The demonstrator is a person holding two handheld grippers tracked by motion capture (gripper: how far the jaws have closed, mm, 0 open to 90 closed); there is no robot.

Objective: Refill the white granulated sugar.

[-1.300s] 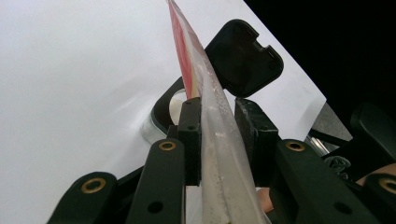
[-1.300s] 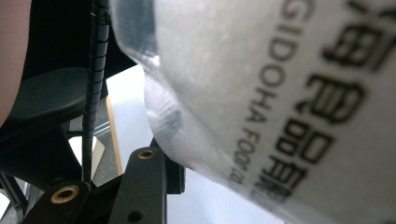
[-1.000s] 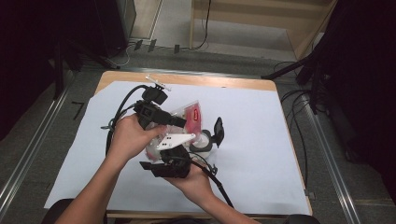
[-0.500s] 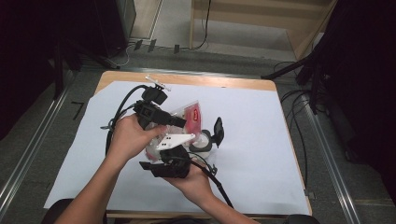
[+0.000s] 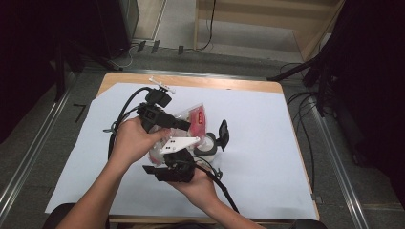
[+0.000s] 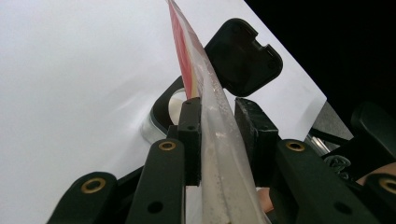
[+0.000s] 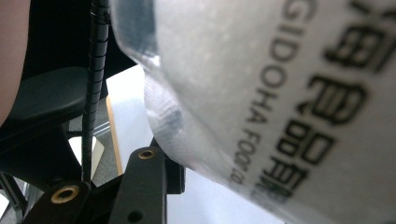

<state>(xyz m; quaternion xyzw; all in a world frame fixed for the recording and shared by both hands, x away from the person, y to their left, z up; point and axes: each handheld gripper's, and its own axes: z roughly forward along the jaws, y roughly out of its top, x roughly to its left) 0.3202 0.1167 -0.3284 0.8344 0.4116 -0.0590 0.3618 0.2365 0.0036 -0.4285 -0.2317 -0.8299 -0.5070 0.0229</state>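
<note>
Clear plastic food pouch with red end (image 5: 193,120) held above white sheet at table centre, long axis running away from person, red end far. Left gripper (image 6: 219,135) pinches pouch edge. Right gripper (image 5: 174,167) under pouch, grip unclear. Likely step: pouring into small round container with black flip lid (image 5: 212,140); next needs tilt over opening.
</note>
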